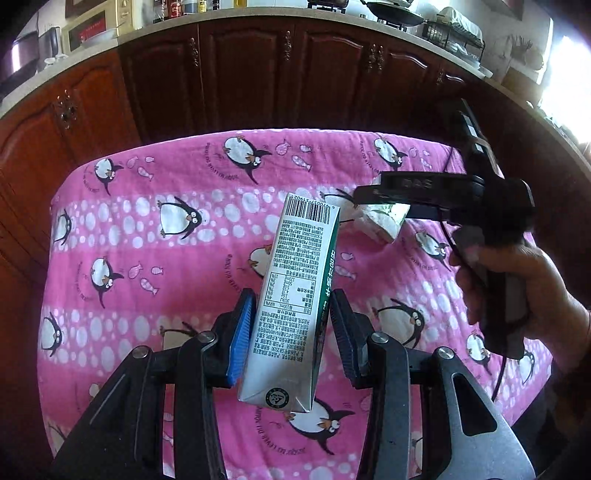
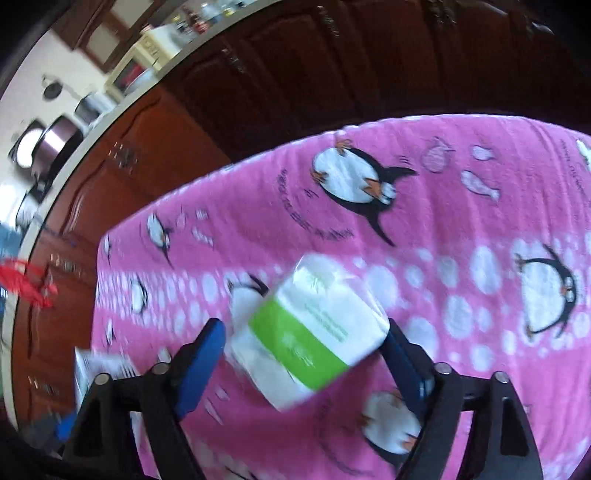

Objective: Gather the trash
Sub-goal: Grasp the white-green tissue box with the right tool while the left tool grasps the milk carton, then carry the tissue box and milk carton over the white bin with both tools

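A white and green drink carton (image 1: 291,295) with a barcode stands tilted between the blue pads of my left gripper (image 1: 291,317), which is shut on it above the pink penguin cloth (image 1: 155,236). My right gripper (image 2: 303,354) is shut on a white tissue pack with a green band (image 2: 314,336), held over the cloth (image 2: 443,206). In the left wrist view the right gripper (image 1: 373,199) holds that pack (image 1: 380,221) just right of the carton's top. The carton's corner shows at the lower left of the right wrist view (image 2: 99,369).
The cloth covers a table in front of dark wooden cabinets (image 1: 258,74). A counter above holds pots, bottles and a dish rack (image 1: 454,33). A red object (image 2: 26,284) shows at the left edge of the right wrist view.
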Tool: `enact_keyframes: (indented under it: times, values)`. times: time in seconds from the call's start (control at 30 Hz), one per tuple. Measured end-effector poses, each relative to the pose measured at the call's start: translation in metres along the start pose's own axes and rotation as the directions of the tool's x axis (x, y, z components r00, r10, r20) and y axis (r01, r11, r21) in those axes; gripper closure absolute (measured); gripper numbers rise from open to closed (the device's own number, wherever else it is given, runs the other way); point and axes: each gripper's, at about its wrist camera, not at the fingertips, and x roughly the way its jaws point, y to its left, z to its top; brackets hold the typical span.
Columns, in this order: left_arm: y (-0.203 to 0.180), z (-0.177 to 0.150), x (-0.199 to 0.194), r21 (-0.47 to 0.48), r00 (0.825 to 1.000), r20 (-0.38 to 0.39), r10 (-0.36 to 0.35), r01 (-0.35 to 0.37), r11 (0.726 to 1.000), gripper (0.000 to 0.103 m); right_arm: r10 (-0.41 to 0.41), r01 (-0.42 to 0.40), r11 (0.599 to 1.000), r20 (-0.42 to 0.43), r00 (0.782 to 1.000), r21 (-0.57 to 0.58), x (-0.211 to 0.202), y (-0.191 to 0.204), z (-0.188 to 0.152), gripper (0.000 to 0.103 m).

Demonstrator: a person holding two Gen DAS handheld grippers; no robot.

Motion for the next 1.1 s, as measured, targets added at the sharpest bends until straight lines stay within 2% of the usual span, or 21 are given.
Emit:
enact_keyframes:
  times: [0.13,0.17,0.23,0.33,0.4,0.5,0.67,1.1]
  values:
    - [0.002,-0.001,0.002,-0.022,1.0,0.004,-0.014,0.014,1.0,0.064,-0.073,0.072,0.997,-0.01,0.997,-0.032,0.014,0.016,0.006,0.019]
    - [0.002,-0.001,0.001,-0.024,1.0,0.007,-0.016,0.016,1.0,0.064,-0.107,0.105,0.992,-0.017,0.994,-0.074,0.016,0.022,0.005,0.023]
    - [0.0,-0.001,0.001,-0.027,1.0,0.015,-0.022,0.023,0.999,0.064,-0.144,0.142,0.98,-0.005,0.99,-0.139,0.016,0.027,0.003,0.041]
    - [-0.006,-0.001,0.002,-0.024,1.0,0.019,-0.025,0.025,0.999,0.064,-0.076,0.073,0.98,-0.009,0.997,-0.184,0.005,0.025,-0.005,0.056]
    - [-0.011,0.0,0.004,-0.028,0.999,0.019,-0.035,0.036,0.999,0.064,-0.052,0.049,0.981,-0.012,0.999,-0.19,-0.008,0.018,-0.01,0.059]
    - [-0.021,0.002,0.005,-0.03,0.999,0.022,-0.044,0.044,0.999,0.064,-0.016,0.015,0.977,-0.002,1.0,-0.211,-0.034,0.005,-0.024,0.061]
    - [-0.049,0.005,0.005,-0.011,0.998,0.023,-0.055,0.055,0.998,0.064,-0.002,0.006,0.976,0.017,1.0,-0.216,-0.077,-0.008,-0.049,0.061]
    - [-0.146,0.008,-0.004,0.115,0.993,0.033,-0.109,0.105,0.988,0.064,-0.092,0.108,0.973,0.089,0.992,-0.205,-0.182,-0.076,-0.107,0.061]
